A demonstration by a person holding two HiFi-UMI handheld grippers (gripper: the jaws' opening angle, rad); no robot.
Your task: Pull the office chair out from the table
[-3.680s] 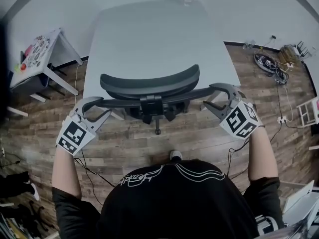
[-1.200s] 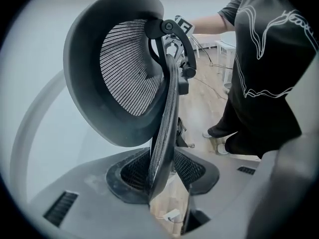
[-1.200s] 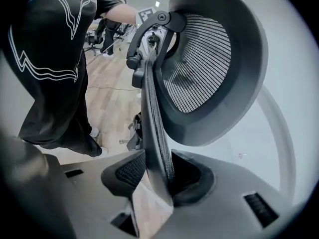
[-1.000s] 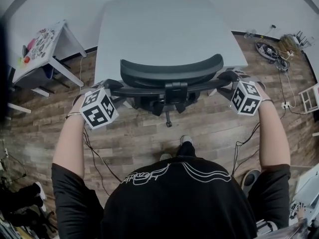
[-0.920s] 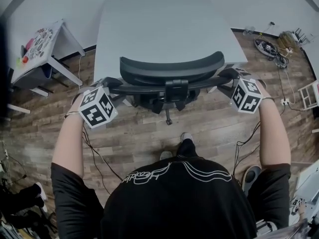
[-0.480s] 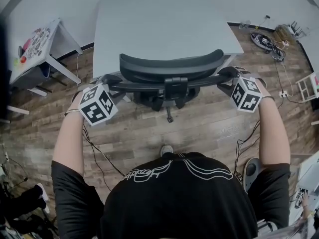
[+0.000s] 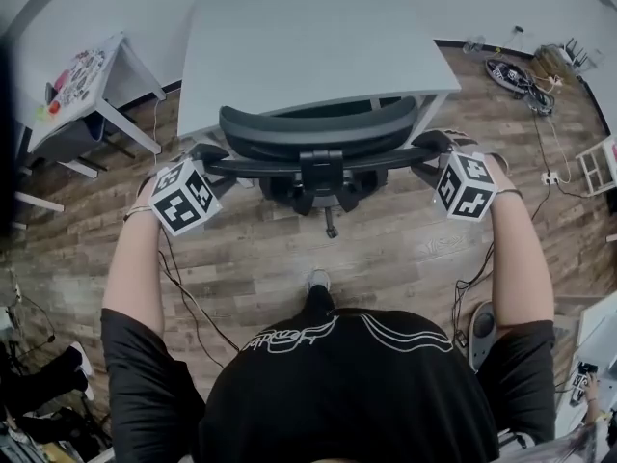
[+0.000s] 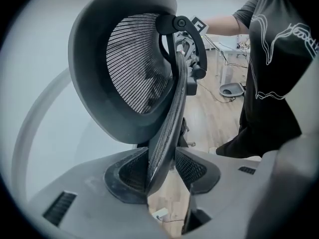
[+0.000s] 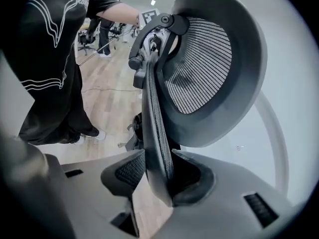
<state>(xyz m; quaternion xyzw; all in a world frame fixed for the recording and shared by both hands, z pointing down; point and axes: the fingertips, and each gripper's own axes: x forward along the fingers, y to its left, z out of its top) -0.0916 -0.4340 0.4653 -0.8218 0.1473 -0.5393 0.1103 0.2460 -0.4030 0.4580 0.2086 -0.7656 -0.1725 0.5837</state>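
A black mesh office chair (image 7: pixel 318 128) stands at the near edge of the grey table (image 7: pixel 308 37), its seat partly under the top. My left gripper (image 7: pixel 207 154) is at the left end of the backrest frame and my right gripper (image 7: pixel 434 145) at the right end. In the left gripper view the backrest's edge (image 8: pixel 169 108) runs down between the jaws of the left gripper (image 8: pixel 167 166). Those jaws have just been opening a little, and the pads still touch the edge. In the right gripper view the right gripper (image 9: pixel 159 173) clamps the backrest's edge (image 9: pixel 152 113).
A small white side table (image 7: pixel 92 75) with colourful things stands at the left. Cables (image 7: pixel 516 70) lie on the wooden floor at the right, and a white rack (image 7: pixel 598 167) is at the right edge. My foot (image 7: pixel 316 280) is behind the chair base.
The grippers, which earlier stood open beside the backrest ends, now grip them. Over the last second the chair and both grippers have come back from the table towards me.
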